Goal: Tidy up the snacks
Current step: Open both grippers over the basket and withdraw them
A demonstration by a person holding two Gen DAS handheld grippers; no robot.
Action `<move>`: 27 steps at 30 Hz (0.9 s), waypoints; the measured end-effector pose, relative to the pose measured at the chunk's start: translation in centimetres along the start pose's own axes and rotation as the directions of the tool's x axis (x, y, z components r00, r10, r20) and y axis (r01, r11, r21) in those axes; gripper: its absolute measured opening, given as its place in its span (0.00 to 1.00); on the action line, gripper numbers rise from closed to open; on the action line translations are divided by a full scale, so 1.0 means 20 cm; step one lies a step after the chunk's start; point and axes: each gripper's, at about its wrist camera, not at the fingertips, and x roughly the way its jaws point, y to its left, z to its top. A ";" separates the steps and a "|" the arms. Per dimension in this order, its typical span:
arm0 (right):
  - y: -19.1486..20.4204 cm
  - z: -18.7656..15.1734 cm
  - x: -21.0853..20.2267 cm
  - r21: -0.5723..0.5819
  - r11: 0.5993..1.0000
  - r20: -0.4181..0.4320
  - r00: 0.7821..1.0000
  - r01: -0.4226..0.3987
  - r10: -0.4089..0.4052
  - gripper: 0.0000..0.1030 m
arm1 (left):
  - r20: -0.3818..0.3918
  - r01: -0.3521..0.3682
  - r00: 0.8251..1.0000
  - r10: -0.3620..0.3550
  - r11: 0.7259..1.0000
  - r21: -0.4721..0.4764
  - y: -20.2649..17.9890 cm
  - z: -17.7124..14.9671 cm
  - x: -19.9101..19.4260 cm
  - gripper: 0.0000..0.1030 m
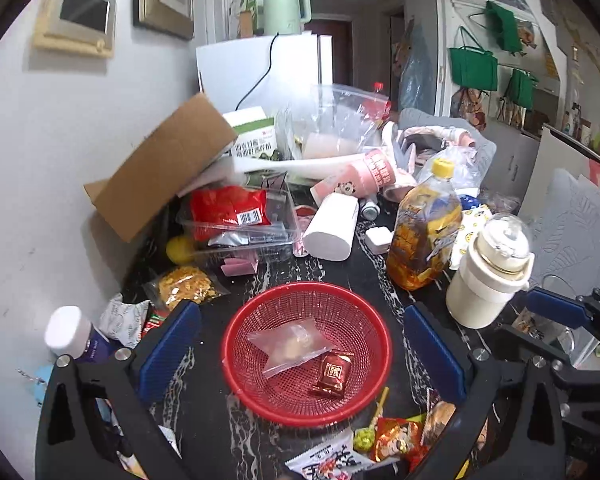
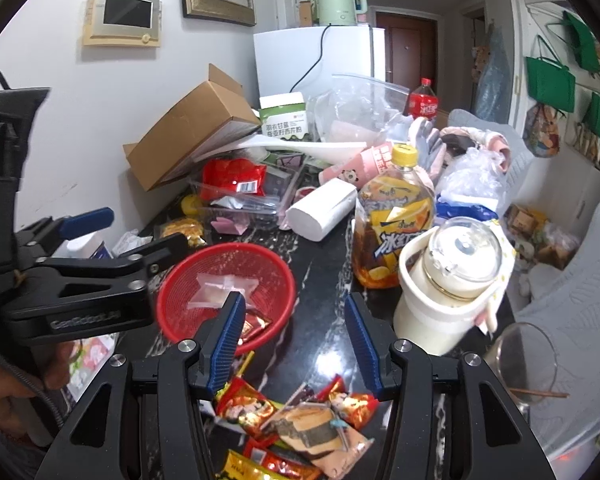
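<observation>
Blue ribbed pads line both pairs of tongs, and neither pair holds anything. The left gripper (image 1: 302, 354) stands spread as wide as it goes, hovering above the red mesh basket (image 1: 236, 332), which shows between its pads. The right gripper (image 2: 294, 344) is about half open, with bare black marble tabletop (image 2: 320, 280) between its pads.

The next snacks lie in a loose heap (image 2: 300, 428) on the near edge of the table, directly under and just in front of the right gripper. This makes the right hand plainly the nearer one. On top sits a tan packet (image 2: 316, 436) with its long axis running diagonally, from upper left to lower right in the right wrist view, so the right tongs would likely need a turn to close across its narrow side. The basket lies up and to the left of the heap.

Counted: one basket, holding two items, a clear zip bag (image 1: 290, 344) and a small dark red sachet (image 1: 334, 374). The heap shows at least five wrapped snacks; overlap prevents an exact count.
</observation>
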 end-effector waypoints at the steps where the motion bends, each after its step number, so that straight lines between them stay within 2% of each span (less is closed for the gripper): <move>1: 0.00 0.00 -0.02 0.000 1.000 0.005 1.000 0.003 -0.003 0.54 | 0.009 0.010 1.000 -0.010 1.000 0.004 -0.01 -0.01 -0.03 1.00; 5: 0.01 -0.03 -0.10 -0.004 1.000 0.023 1.000 0.009 -0.009 0.55 | 0.022 0.040 0.999 -0.040 0.999 0.011 -0.02 -0.03 -0.13 1.00; 9: 0.03 -0.06 -0.18 -0.006 1.000 0.044 0.999 0.021 -0.021 0.63 | 0.028 0.080 0.996 -0.080 0.997 0.020 -0.05 -0.06 -0.21 1.00; 14: 0.05 -0.13 -0.29 -0.007 0.999 0.066 0.997 0.039 -0.038 0.67 | 0.028 0.110 0.993 -0.111 0.993 0.036 -0.07 -0.12 -0.29 1.00; 20: 0.08 -0.23 -0.37 -0.005 0.999 0.069 0.996 0.054 -0.054 0.67 | 0.019 0.145 0.989 -0.147 0.987 0.066 -0.10 -0.20 -0.35 1.00; 27: 0.08 -0.37 -0.38 0.021 0.998 0.030 0.997 0.065 -0.065 0.68 | -0.017 0.176 0.984 -0.175 0.981 0.085 -0.12 -0.33 -0.36 1.00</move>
